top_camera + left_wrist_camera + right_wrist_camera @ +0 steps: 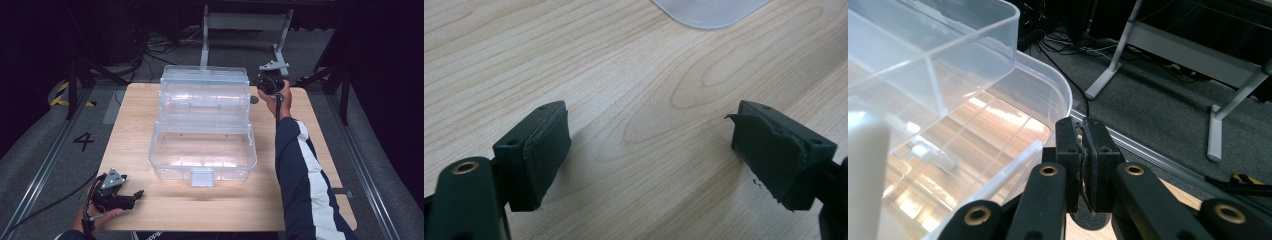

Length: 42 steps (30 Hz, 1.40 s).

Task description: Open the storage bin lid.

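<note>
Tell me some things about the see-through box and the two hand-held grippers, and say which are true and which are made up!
1. The box stands open on the table. True.
2. The left hand-held gripper squeezes a toy car. False: its jaws are open over bare wood, with nothing between them.
3. The right hand-held gripper has its jaws shut. True.
4. The right hand-held gripper is inside the box. False: it is beside the box, at its far right corner.
5. The box is full of blocks. False: it looks empty.
</note>
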Tool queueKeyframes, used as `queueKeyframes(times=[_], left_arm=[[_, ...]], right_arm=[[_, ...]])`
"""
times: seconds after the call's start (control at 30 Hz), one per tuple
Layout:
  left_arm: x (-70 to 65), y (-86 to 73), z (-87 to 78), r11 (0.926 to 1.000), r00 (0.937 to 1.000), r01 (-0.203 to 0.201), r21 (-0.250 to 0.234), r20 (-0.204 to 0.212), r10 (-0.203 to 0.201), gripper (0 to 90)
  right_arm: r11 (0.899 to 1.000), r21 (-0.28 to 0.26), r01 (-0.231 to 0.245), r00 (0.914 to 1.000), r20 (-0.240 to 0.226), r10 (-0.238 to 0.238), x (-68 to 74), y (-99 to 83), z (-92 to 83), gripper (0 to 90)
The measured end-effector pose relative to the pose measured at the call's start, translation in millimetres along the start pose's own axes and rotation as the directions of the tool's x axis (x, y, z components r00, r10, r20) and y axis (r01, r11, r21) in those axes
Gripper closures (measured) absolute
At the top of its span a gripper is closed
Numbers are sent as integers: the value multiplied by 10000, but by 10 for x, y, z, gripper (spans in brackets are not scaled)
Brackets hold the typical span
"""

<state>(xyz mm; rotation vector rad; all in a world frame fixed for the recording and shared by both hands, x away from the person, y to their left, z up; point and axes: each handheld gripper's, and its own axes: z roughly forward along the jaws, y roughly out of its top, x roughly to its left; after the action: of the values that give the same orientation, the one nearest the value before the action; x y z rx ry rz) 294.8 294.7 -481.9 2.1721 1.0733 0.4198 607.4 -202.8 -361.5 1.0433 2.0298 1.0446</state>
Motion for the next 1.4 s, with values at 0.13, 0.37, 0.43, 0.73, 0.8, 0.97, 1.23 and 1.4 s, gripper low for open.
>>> queueKeyframes(times=[0.13, 0.37, 0.43, 0.73, 0.8, 0.97, 1.23, 1.4], left_arm=[[1, 0, 0, 10000, 10000, -17, 5, -2, 17, 162], [1, 0, 0, 10000, 10000, -12, 3, 1, 12, 162], [1, 0, -1, 10000, 10000, -21, 20, 0, 21, 162], [5, 1, -2, 10000, 10000, -71, 33, 4, 71, 162], [5, 1, -2, 10000, 10000, -73, 33, 2, 73, 162], [5, 2, -2, 10000, 10000, -72, 37, 2, 72, 162], [2, 3, 1, 10000, 10000, -53, 23, -34, 53, 161], [2, 3, 1, 10000, 10000, -47, 23, -30, 47, 161]], right_arm=[[9998, 17, 207, 9997, -126, -207, 11, -16, -58, 870], [9979, 119, 632, 9976, -285, -629, 48, -33, -159, 887], [9978, 77, 660, 9973, -322, -657, 65, -28, -190, 885], [9958, 56, 917, 9942, -568, -912, 134, -16, -342, 871], [9950, 31, 997, 9931, -616, -993, 152, -27, -389, 870], [9930, 44, 1182, 9903, -735, -1176, 162, -67, -507, 860], [9878, 226, 1538, 9833, -1019, -1507, 190, -151, -692, 833], [9863, 248, 1631, 9803, -1169, -1592, 187, -203, -813, 817]])
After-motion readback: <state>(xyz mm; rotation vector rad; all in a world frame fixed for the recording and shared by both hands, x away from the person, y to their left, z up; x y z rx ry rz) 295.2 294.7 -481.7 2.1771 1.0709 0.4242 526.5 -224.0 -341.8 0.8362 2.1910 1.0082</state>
